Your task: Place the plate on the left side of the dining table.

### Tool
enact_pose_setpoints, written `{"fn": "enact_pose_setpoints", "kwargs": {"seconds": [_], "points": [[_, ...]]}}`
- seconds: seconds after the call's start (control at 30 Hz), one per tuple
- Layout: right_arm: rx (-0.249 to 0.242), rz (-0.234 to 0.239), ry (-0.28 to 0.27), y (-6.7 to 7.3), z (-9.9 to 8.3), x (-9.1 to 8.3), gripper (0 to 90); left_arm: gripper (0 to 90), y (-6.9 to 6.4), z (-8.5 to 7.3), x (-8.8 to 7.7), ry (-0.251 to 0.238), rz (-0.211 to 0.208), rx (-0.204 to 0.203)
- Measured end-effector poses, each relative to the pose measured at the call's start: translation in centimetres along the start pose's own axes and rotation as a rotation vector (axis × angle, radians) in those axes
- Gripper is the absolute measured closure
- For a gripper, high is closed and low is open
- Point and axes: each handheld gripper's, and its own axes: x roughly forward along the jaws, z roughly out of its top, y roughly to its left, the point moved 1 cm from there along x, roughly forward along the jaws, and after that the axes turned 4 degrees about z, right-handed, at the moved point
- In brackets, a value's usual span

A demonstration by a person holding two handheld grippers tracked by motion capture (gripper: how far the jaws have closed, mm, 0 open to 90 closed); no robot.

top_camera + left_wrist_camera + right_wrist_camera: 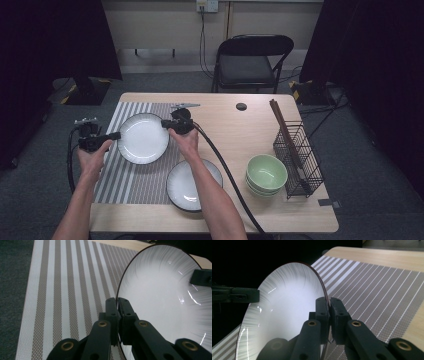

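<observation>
A second white plate (192, 185) sits near the front edge of the table (235, 135). Green bowls (266, 174) are stacked beside a black wire basket (300, 157) holding chopsticks (282, 125). A black chair (250, 60) stands behind.

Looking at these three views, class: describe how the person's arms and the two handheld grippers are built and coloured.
Both forearms are bare, with no sleeves in view. The left gripper and right gripper are black, each with two blocky jaws on linked bars with brass-coloured pivot pins. A thick black cable trails from the right gripper, a thinner one from the left.
</observation>
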Motion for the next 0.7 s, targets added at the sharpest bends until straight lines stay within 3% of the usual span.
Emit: {"fn": "enact_pose_setpoints", "kwargs": {"seconds": [0.43, 0.7], "points": [[0.032, -0.004, 0.062, -1.0, -1.5, 1.9, 85.0, 87.6, 0.6, -1.3, 1.6, 0.050, 0.033, -0.016], [0.041, -0.006, 0.071, -1.0, -1.7, 2.1, 84.9, 87.7, 0.7, -1.6, 1.5, 0.039, 0.035, -0.020]]}}
